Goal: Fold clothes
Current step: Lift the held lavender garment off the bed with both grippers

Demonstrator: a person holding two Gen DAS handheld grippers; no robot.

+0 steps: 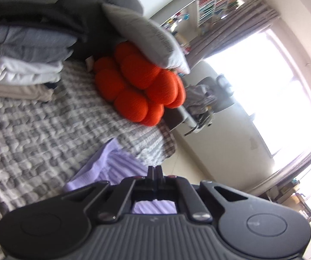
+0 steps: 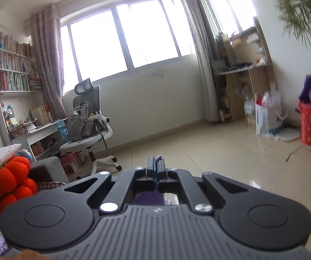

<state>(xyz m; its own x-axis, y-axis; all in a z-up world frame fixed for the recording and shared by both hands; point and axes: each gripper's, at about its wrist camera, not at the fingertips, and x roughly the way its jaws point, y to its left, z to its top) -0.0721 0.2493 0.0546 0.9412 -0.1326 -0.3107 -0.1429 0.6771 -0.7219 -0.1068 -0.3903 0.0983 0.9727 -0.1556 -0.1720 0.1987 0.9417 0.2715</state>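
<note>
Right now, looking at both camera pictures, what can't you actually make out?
- Lilac striped garment: left wrist view, mostly hidden behind the left gripper.
- Right gripper: only a purple scrap shows between its fingers; the rest is hidden.
- Folded clothes stack: blurred, pieces uncountable.
- Book titles on the bookshelf: too small.

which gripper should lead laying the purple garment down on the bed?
Left, probably. The left gripper looks over the checked bedspread with the purple garment trailing there; the right gripper faces the floor.
</note>
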